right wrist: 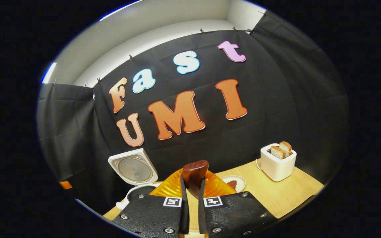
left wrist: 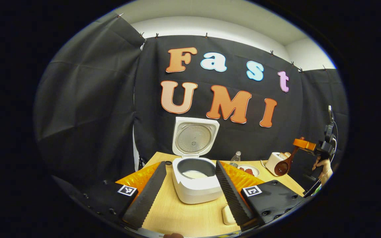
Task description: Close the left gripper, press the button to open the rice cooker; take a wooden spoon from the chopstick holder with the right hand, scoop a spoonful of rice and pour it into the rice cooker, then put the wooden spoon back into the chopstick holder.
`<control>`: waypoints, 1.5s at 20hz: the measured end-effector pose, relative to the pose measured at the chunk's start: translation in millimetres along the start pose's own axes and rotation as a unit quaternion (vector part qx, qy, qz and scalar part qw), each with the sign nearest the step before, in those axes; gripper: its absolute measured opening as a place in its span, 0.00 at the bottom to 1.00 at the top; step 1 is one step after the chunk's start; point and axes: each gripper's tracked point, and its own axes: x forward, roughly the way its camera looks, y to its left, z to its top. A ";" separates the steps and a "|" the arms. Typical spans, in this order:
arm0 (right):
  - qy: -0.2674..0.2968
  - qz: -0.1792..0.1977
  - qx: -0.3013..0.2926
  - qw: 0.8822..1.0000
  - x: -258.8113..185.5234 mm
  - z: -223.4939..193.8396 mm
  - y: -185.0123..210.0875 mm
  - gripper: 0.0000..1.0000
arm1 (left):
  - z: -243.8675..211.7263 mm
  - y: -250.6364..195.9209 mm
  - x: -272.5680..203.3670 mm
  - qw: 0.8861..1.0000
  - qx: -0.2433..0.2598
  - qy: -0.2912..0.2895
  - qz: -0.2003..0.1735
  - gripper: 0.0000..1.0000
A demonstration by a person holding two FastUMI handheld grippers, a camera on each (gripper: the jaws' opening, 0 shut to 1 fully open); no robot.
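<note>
Spread wide apart in the left gripper view, the left gripper (left wrist: 188, 190) frames the rice cooker (left wrist: 197, 183), which sits on the tabletop (left wrist: 177, 215) near its back edge with its lid (left wrist: 193, 136) raised upright and a pale layer in the dark pot. Toward the right edge, the right gripper (left wrist: 304, 144), held by a hand (left wrist: 324, 167), carries the wooden spoon (left wrist: 284, 163) above the tabletop, bowl hanging down before the toaster (left wrist: 275, 162).

Clamped together in the right gripper view, the right gripper (right wrist: 193, 198) pinches the wooden spoon (right wrist: 194, 175), its bowl standing up. Behind it to the left is the rice cooker (right wrist: 134, 185), its lid (right wrist: 133, 169) up; a plate (right wrist: 235, 182) and the toaster (right wrist: 277, 162) with bread (right wrist: 281, 149) sit right.
</note>
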 end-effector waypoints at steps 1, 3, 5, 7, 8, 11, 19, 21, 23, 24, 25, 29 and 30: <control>0.005 -0.008 0.005 1.000 -3.9 -7.5 -10.5 0.10 | 1.3 -3.4 0.7 1.000 0.005 -0.001 -0.002 1.00; 0.013 -0.021 0.016 1.000 -11.4 -22.7 -29.2 0.10 | 3.0 -8.1 1.7 1.000 0.014 -0.002 -0.002 1.00; 0.023 -0.034 0.025 0.999 -18.8 -40.2 -43.4 0.10 | 4.2 -13.5 4.1 1.000 0.017 -0.002 -0.005 1.00; 0.035 -0.047 0.032 0.998 -23.6 -58.2 -58.7 0.10 | 2.2 -19.9 5.3 1.000 0.017 0.000 -0.010 1.00; 0.041 -0.053 0.035 0.997 -25.7 -67.1 -65.3 0.10 | 1.4 -22.3 5.2 1.000 0.018 0.002 -0.012 1.00; 0.057 -0.066 0.040 0.995 -28.8 -93.0 -80.6 0.10 | -4.0 -27.0 9.1 0.999 0.028 0.012 -0.014 1.00; 0.093 -0.083 0.097 0.987 -19.0 -153.4 -105.4 0.10 | -4.1 -31.7 7.3 0.999 0.032 0.020 -0.005 1.00; 0.092 -0.092 0.109 0.985 -17.6 -164.1 -118.2 0.10 | -1.2 -27.5 7.6 0.999 0.046 0.021 0.004 1.00; 0.098 -0.099 0.139 0.981 -16.5 -172.3 -128.3 0.10 | -0.2 -20.5 4.7 0.998 0.052 0.021 0.013 1.00; 0.094 -0.099 0.155 0.978 -19.1 -173.3 -132.8 0.11 | -1.4 -19.5 3.6 0.998 0.052 0.021 0.014 1.00; 0.090 -0.100 0.168 0.976 -20.6 -170.2 -135.3 0.12 | -0.7 -17.8 3.3 0.998 0.053 0.021 0.017 1.00; 0.093 -0.132 0.171 0.972 -32.0 -170.5 -157.2 0.35 | -0.5 -13.5 1.7 0.998 0.058 0.020 0.027 1.00; 0.095 -0.136 0.164 0.972 -37.9 -166.9 -159.0 0.53 | -0.4 -14.0 3.4 0.998 0.056 0.019 0.026 1.00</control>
